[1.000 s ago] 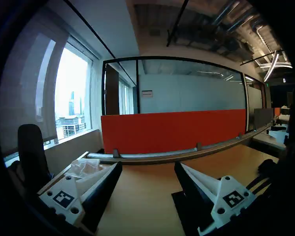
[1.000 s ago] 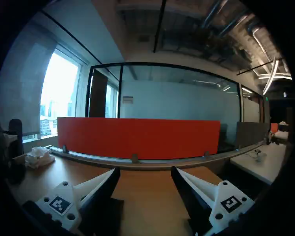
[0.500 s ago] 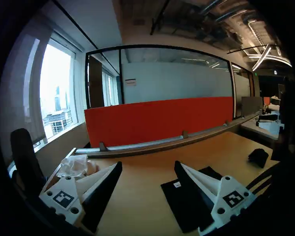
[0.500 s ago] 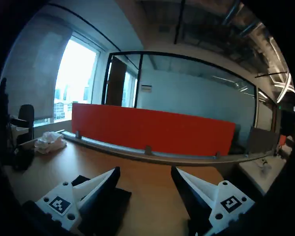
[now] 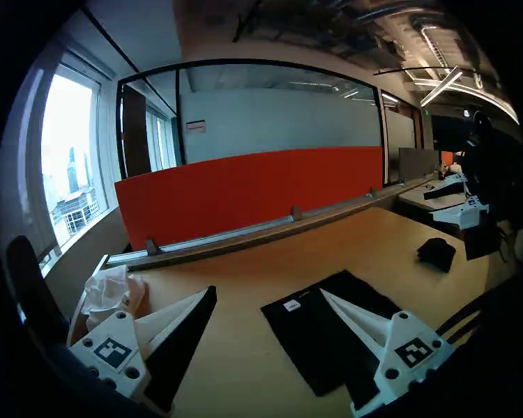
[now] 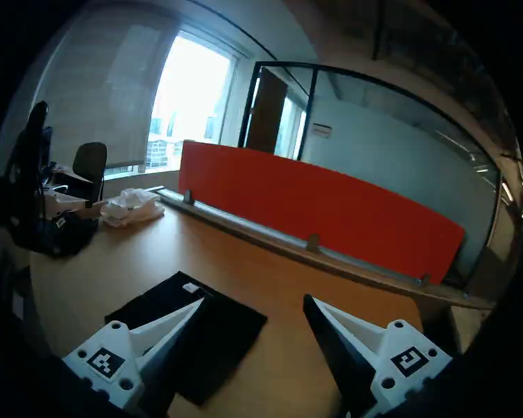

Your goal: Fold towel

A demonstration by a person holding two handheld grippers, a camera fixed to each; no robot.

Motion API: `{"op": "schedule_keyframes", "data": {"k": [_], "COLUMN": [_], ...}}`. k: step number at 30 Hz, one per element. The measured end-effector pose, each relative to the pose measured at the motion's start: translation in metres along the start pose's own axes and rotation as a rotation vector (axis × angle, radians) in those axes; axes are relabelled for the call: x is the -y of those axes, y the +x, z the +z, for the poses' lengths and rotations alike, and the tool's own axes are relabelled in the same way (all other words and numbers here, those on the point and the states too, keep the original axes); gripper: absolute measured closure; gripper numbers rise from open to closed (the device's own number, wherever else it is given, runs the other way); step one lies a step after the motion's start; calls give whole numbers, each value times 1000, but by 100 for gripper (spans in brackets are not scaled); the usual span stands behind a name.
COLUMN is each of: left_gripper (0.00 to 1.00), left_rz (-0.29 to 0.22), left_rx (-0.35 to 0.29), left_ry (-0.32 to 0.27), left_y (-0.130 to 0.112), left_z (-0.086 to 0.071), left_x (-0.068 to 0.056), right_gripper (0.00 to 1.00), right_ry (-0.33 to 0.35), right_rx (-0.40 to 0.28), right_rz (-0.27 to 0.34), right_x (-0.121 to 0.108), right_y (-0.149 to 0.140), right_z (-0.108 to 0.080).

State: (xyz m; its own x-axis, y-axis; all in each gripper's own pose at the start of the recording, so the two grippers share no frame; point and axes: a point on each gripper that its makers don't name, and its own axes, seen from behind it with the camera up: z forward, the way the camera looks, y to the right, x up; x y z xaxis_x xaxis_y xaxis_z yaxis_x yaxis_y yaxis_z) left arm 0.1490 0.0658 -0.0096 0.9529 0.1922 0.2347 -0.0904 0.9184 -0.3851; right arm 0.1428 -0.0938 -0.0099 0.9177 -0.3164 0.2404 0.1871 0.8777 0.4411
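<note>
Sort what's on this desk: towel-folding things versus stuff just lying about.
For the job: black towel, left gripper, right gripper, both open.
Lying about: crumpled white heap, small black bundle, orange divider.

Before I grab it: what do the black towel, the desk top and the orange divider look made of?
Black towel: probably soft matte cloth; it lies flat and limp, with a small white tag at one corner.
Desk top: smooth wood or wood-look laminate, with a light sheen.
Orange divider: an even matte panel, perhaps fabric-covered; too far to tell.
</note>
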Motion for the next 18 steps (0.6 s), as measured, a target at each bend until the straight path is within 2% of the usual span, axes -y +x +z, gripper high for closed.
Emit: {"op": "schedule_keyframes", "data": {"k": [9, 18], "left_gripper": [1, 1], "left_rz": [14, 43], "left_rx": [63, 123], "left_ry": [-50, -90], "left_y": [-29, -66], "left_z": [8, 18], "left_x": [-10, -29], "right_gripper": [0, 0], "right_ry": [69, 109], "right_rx": [57, 109], "right_rz": [-19, -27], "right_x": [17, 32], "right_y": [-20, -53], "right_z": [9, 18]}}
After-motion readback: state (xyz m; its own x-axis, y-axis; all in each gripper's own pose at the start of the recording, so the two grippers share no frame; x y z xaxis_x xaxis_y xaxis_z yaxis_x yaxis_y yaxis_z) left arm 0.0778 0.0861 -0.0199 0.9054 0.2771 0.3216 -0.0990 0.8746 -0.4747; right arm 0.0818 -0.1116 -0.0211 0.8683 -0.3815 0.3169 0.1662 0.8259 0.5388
